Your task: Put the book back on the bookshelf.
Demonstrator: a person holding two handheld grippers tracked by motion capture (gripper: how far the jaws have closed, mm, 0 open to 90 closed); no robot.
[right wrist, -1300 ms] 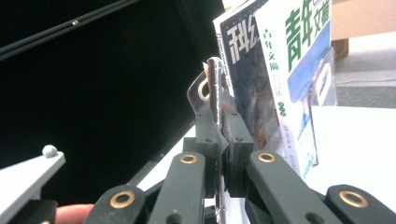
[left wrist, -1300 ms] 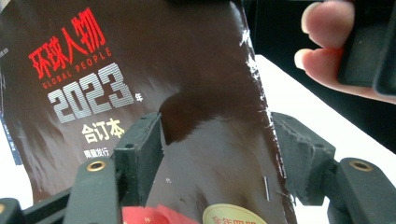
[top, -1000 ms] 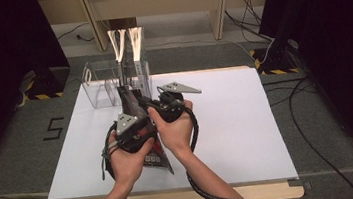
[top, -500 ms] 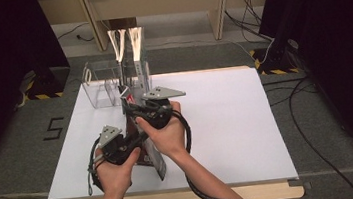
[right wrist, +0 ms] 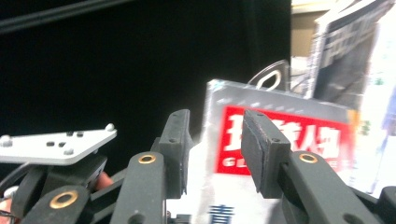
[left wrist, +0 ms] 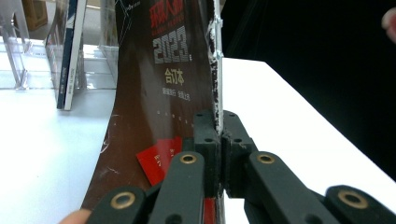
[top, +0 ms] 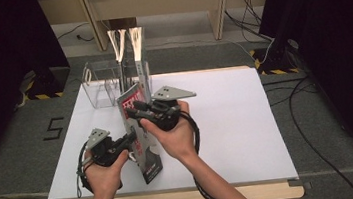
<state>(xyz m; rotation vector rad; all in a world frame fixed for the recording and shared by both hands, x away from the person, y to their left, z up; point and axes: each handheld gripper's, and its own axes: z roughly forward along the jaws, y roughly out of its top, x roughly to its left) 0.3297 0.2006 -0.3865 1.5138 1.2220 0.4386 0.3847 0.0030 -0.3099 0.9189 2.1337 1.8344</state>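
- Magazine: dark cover with a red block and white print, standing on edge on the white table, tilted, its top leaning toward the clear rack.
- Left gripper: at the near part of the magazine, on its left. Jaws have just been closing; in the left gripper view they pinch the magazine's edge, pads tight on both faces. The magazine is held.
- Right gripper: up at the magazine's far top corner, hand wrapped round the body. Jaws have just been opening; the right gripper view shows them parted with a clear gap, and the red title band of the cover lies beyond that gap. Pads are not pressing on the magazine.
- Clear rack: just behind the magazine, at the table's far left edge, touching or not cannot be told.
- Upright books: standing in the rack, directly behind the magazine's top.
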